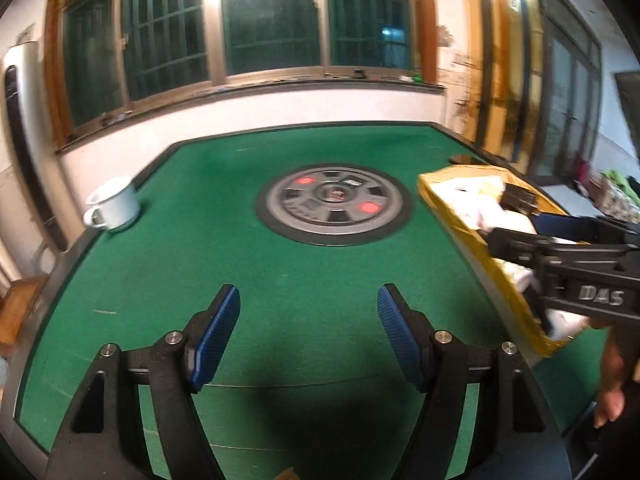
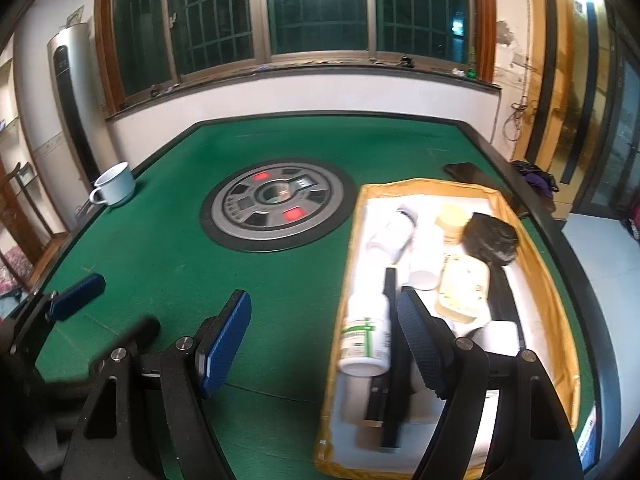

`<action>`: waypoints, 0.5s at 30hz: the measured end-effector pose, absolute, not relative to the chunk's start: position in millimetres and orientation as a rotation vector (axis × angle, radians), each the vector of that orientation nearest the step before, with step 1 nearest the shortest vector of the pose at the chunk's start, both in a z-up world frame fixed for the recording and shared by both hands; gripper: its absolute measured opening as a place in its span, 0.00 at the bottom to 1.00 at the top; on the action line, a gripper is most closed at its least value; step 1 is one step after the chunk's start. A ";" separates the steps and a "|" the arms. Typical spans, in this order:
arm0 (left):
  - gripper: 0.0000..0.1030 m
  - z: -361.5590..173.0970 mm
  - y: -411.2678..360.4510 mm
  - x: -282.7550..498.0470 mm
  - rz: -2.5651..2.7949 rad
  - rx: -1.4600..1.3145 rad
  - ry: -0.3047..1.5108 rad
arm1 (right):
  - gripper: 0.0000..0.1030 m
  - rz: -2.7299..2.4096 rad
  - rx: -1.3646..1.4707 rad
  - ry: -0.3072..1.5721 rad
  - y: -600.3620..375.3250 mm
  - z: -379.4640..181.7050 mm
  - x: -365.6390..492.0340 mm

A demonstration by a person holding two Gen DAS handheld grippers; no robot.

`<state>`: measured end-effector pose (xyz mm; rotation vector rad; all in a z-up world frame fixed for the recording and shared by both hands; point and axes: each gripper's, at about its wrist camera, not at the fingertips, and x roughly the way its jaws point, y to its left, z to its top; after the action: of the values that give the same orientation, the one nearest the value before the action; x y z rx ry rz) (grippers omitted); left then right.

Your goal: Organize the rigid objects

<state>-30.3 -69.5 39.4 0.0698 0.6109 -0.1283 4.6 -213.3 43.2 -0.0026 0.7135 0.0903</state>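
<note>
At three o'clock on the green felt table (image 2: pixel 168 248), the shallow yellow-rimmed tray (image 2: pixel 532 240) gathers the white plastic bottles (image 2: pixel 366 336). We hold our right gripper (image 2: pixel 324 340) and left gripper (image 1: pixel 308 332) spread, empty, ready to sort.

Dim warm indoor light, ceiling glare at top, motion blur throughout, heavy fisheye bending and dark corners.

At lower right, a yellow-rimmed tray (image 2: pixel 352 240) holds white bottles (image 2: pixel 366 336), a tan bottle (image 2: pixel 464 284), a black bag (image 2: pixel 490 238), lying jumbled.
</note>
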 end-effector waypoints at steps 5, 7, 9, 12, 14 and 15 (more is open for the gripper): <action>0.69 45.7 -109.3 -44.7 -0.272 0.112 0.589 | 0.69 -0.028 0.012 0.680 -250.3 48.6 -15.8; 0.69 47.2 -123.9 -52.1 -0.346 0.118 0.592 | 0.69 -0.118 0.001 0.663 -268.1 47.3 -34.2; 0.69 47.9 -138.4 -58.0 -0.414 0.115 0.605 | 0.69 -0.167 -0.003 0.647 -278.4 46.2 -51.8; 0.69 49.8 -156.8 -66.6 -0.497 0.115 0.618 | 0.79 -0.227 0.011 0.613 -288.6 40.0 -82.6; 0.69 51.4 -168.3 -71.5 -0.501 0.146 0.621 | 0.81 -0.228 0.020 0.600 -289.6 32.4 -97.4; 0.69 52.1 -174.1 -73.2 -0.481 0.171 0.623 | 0.81 -0.223 0.023 0.595 -289.4 29.3 -101.7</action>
<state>-73.2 -174.1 52.1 0.1710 0.6233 -0.4810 -101.7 -289.4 29.3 0.0229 0.5947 -0.2234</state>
